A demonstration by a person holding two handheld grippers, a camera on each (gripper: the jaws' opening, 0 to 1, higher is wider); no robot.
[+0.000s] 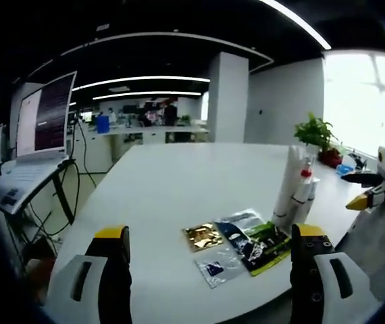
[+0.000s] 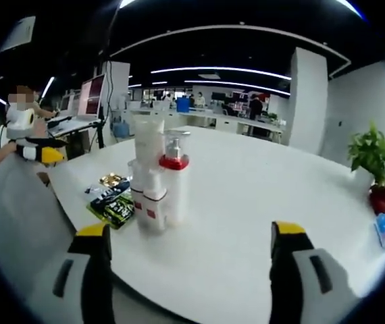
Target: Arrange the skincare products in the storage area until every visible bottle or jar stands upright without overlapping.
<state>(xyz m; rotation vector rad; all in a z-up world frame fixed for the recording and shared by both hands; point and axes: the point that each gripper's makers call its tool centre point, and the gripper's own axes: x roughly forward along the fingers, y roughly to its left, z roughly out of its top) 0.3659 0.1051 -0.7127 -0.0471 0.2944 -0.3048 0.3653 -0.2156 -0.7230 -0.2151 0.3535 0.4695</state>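
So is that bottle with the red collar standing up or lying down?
Upright. In the right gripper view the red-collared pump bottle stands on its base on the white table, pump on top, close beside other white bottles.

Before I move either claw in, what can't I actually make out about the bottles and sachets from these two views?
- Bottles: the cluster overlaps in the right gripper view, so count and contact are unclear; labels too small.
- Bottles in the left gripper view: bases partly hidden behind the left claw.
- Sachets: print too small; in the right gripper view, partly hidden behind the bottles.
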